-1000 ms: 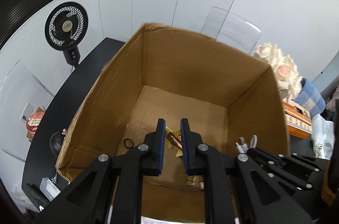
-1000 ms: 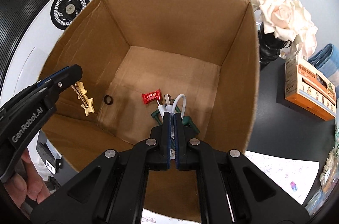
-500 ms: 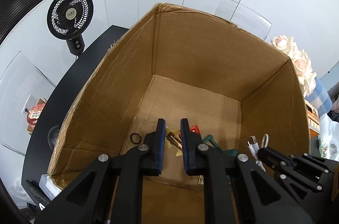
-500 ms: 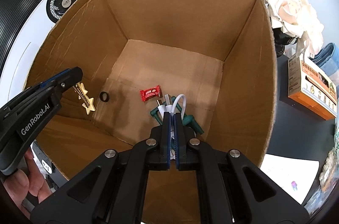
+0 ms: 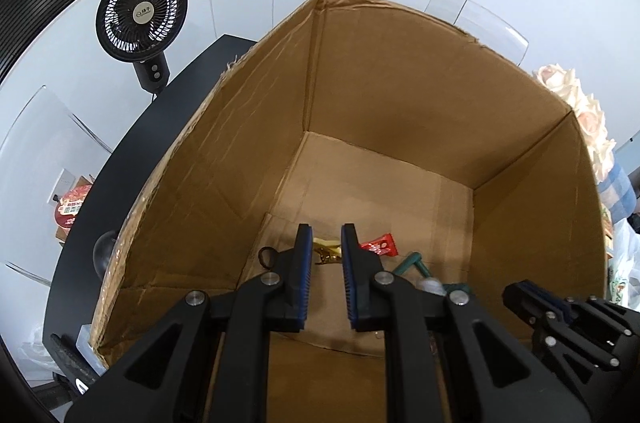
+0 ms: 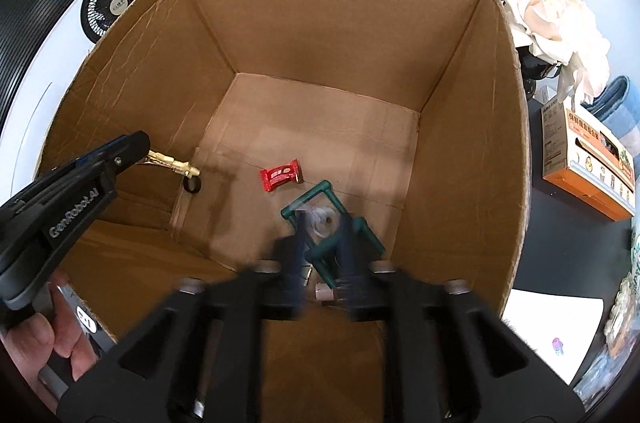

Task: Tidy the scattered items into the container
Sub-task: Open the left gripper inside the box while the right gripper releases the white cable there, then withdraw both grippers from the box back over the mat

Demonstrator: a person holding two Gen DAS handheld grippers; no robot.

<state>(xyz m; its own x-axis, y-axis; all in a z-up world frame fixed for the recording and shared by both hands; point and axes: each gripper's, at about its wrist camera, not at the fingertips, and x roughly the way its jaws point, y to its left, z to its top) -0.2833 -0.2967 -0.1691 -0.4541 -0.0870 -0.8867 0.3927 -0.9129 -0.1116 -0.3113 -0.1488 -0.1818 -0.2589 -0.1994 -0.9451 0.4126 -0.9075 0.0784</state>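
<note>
Left wrist view: the left tool (image 5: pixel 325 255) hangs inside the cardboard box (image 5: pixel 400 71), its jaws apart with a gold star clip (image 5: pixel 327 250) showing in the gap between them; whether the pads grip it cannot be told here. A red wrapper (image 5: pixel 379 246) and a green clamp (image 5: pixel 412 260) lie on the box floor just right of the tool.

Right wrist view: the right tool (image 6: pixel 322 255), blurred, stands with jaws apart above the green clamp (image 6: pixel 320 201) and a coiled white cable (image 6: pixel 325 219) on the box floor. At the box's left wall the left tool (image 6: pixel 140 149) has the gold clip (image 6: pixel 172 162) jutting from its tip, above a black ring (image 6: pixel 192 185). The step in hand appears to be the drop; next, the left tool must part fully to let the clip fall.
</note>
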